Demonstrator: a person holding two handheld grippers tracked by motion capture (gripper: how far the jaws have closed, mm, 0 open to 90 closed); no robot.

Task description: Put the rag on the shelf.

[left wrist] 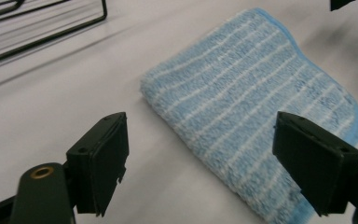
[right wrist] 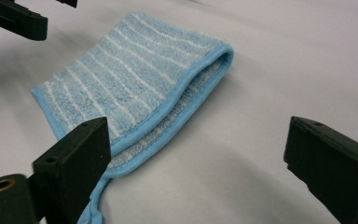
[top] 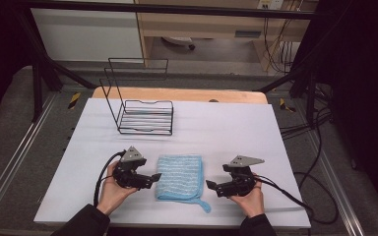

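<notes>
The folded blue towel is lying flat on the white table, right between the two tools, and both are pointing in at it. The left gripper is sitting just beside one edge with its jaws spread wide and holding nothing. The right gripper is waiting near the opposite edge, jaws equally wide and empty, while the black wire rack is standing well beyond them.

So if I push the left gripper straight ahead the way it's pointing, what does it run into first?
Most likely the folded blue towel. The left gripper points across the table at the towel's near edge, jaws open, with bare white table between. Its height above the table is hard to judge, so it could skim over the top.
</notes>
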